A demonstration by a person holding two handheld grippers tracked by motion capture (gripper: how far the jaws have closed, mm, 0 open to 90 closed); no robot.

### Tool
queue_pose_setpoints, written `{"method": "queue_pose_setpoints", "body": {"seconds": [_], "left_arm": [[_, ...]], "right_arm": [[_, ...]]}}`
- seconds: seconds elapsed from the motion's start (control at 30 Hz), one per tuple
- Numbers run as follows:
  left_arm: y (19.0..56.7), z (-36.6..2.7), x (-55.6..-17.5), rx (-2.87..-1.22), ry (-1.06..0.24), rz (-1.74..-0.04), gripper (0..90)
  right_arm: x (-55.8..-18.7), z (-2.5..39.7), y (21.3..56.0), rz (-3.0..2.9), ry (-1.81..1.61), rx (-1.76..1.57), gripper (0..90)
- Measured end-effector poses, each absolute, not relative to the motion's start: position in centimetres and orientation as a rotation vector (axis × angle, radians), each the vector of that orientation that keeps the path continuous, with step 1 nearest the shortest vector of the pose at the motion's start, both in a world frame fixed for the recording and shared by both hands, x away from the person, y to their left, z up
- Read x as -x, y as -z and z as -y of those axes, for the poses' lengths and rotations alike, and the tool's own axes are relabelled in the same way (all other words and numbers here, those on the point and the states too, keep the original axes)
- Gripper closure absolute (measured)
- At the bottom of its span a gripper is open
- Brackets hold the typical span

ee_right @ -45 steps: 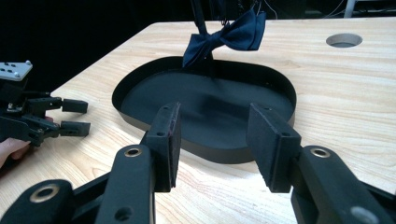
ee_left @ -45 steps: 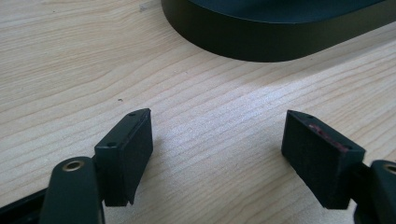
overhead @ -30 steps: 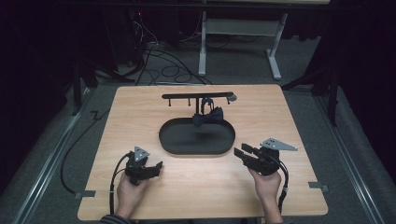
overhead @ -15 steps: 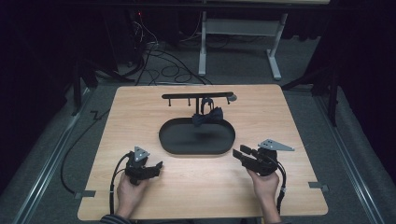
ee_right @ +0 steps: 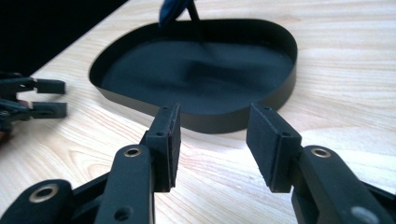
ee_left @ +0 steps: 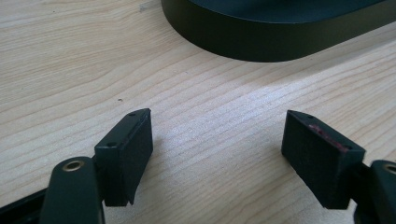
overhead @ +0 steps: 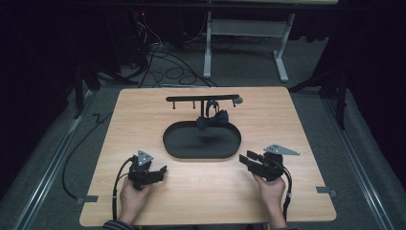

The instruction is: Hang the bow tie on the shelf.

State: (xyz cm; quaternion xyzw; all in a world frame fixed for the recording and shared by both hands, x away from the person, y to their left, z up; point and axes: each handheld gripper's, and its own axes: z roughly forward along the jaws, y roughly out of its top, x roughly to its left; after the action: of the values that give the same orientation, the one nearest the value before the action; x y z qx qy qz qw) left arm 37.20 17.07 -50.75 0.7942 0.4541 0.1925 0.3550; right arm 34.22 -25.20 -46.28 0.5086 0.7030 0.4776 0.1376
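While both hands rest low on the pale wooden table (overhead: 297,120), the board around them lies bare out to its 3 and 9 o'clock edges. At the middle sits the black oval metal tray (overhead: 182,148), its shallow rim standing up all round. Just behind it, toward 12 o'clock, a black rack with a horizontal bar and small hooks (overhead: 202,98) stands on a short post. From that post hangs a dark blue bow tie (overhead: 213,120), over the tray's far rim; in the right gripper view its lower tip (ee_right: 170,10) shows above the tray's far wall. Whether it touches the rim I cannot tell.

At about 7 o'clock the left gripper (overhead: 161,171) rests near the table's front edge, held in the left hand (overhead: 131,199). It is spread wide with nothing between its pads (ee_left: 128,156), bare wood under them and the tray's wall (ee_left: 261,39) near ahead. At 5 o'clock the right gripper (overhead: 245,160) is held in the right hand (overhead: 270,191), parted more narrowly, also holding nothing; the tray's near wall (ee_right: 219,120) lies just beyond its tips. In that view the left gripper (ee_right: 44,98) shows far off at 9 o'clock. Both grippers sit apart from the tray, with open wood between them.
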Motion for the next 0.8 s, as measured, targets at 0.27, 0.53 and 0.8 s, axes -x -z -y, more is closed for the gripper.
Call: {"method": "queue_pose_setpoints", "body": {"seconds": [0.27,0.53,0.8], "left_arm": [[50.8,-17.1,-37.2,-2.052,-0.498,-1.174,25.4],[50.8,-17.1,-37.2,-2.052,-0.498,-1.173,25.4],[50.8,-17.1,-37.2,-2.051,-0.496,-1.175,25.4]], "right_arm": [[-34.4,25.4,47.0,-2.028,-1.347,-1.503,56.6],[-34.7,25.4,47.7,-2.038,-1.293,-1.518,56.5],[-34.9,25.2,48.3,-2.047,-1.245,-1.540,56.4]]}}
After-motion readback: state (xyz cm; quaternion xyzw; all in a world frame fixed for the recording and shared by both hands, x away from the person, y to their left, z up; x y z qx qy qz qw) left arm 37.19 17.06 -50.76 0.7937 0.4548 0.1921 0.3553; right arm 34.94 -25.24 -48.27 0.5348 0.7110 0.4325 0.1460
